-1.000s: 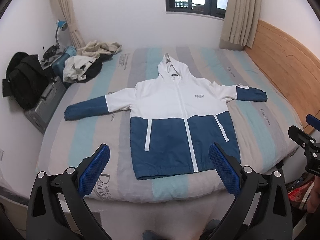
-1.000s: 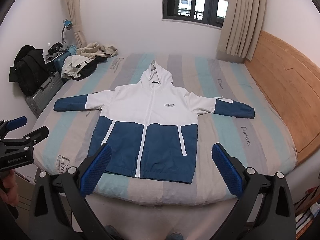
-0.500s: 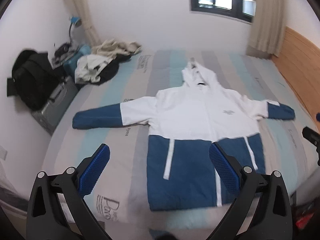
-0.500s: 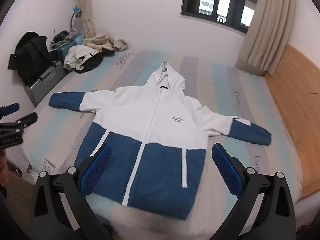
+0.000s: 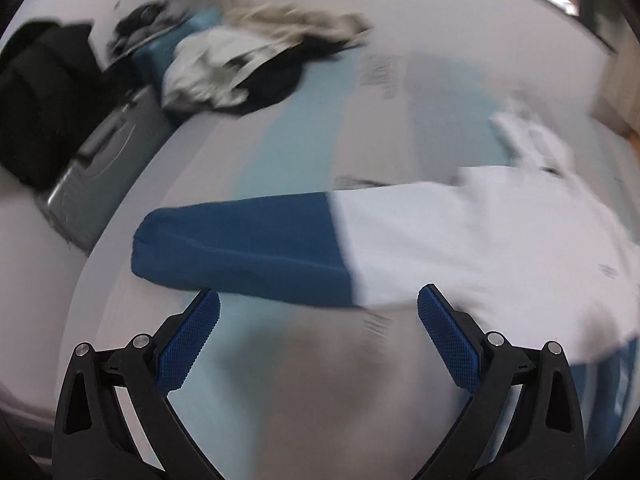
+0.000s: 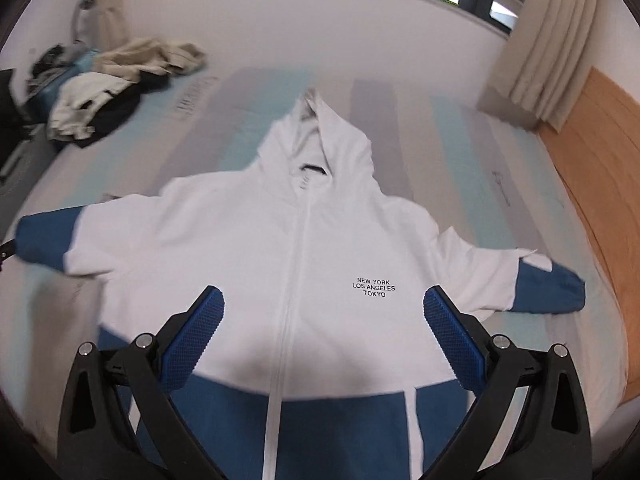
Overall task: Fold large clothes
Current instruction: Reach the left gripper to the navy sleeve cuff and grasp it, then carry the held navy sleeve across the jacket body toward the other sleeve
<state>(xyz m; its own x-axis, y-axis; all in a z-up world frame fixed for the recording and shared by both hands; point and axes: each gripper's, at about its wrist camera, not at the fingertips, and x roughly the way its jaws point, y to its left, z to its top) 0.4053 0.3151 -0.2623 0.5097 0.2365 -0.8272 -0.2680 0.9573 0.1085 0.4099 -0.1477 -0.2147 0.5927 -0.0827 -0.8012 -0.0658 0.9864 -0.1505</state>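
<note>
A white and blue hooded jacket [image 6: 304, 248] lies spread flat, front up, on the striped bed [image 6: 472, 144], sleeves out to both sides. My left gripper [image 5: 318, 312] is open and empty, just short of the blue end of the jacket's left sleeve [image 5: 240, 244]; this view is blurred. My right gripper [image 6: 322, 320] is open and empty above the jacket's white chest, near the zip and the small black lettering [image 6: 373, 288]. The right sleeve's blue cuff [image 6: 548, 292] lies towards the headboard side.
A heap of loose clothes [image 5: 256, 60] lies at the bed's far left corner. A grey suitcase [image 5: 104, 160] and a black bag [image 5: 44, 92] stand beside the bed on the left. A wooden headboard [image 6: 600, 160] runs along the right. Curtains and a window are behind.
Both grippers have moved forward and down towards the bed. The left one has swung left to the left sleeve; the right one has closed in over the chest. Both stay open.
</note>
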